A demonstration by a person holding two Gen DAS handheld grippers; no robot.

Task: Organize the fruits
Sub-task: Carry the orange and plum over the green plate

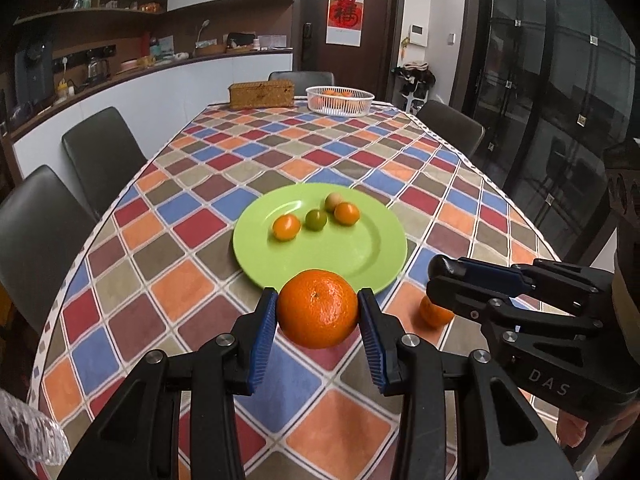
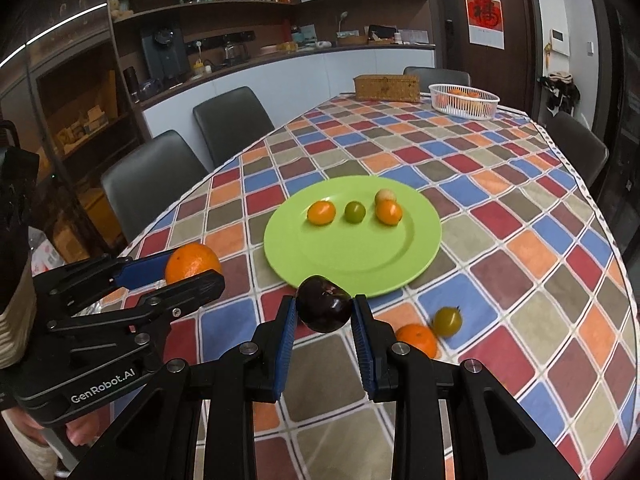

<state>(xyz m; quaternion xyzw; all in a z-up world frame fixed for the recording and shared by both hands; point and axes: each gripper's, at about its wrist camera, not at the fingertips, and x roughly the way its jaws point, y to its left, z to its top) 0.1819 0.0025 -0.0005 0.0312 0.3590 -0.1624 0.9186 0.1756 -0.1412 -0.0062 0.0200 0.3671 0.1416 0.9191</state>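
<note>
My left gripper (image 1: 317,308) is shut on a large orange (image 1: 317,309), held above the table just short of the near rim of a green plate (image 1: 360,256). My right gripper (image 2: 324,310) is shut on a dark purple plum (image 2: 324,309), also at the plate's (image 2: 352,256) near rim. The plate holds several small fruits: two orange ones (image 2: 321,212), a green one (image 2: 355,211) and a pale one (image 2: 385,195). A small orange (image 2: 416,340) and a green tomato (image 2: 448,321) lie on the tablecloth to the right of my right gripper.
A white basket (image 1: 340,101) with oranges and a woven box (image 1: 261,95) stand at the table's far end. Dark chairs (image 1: 102,152) line both sides. A clear glass object (image 1: 28,428) sits at the near left edge.
</note>
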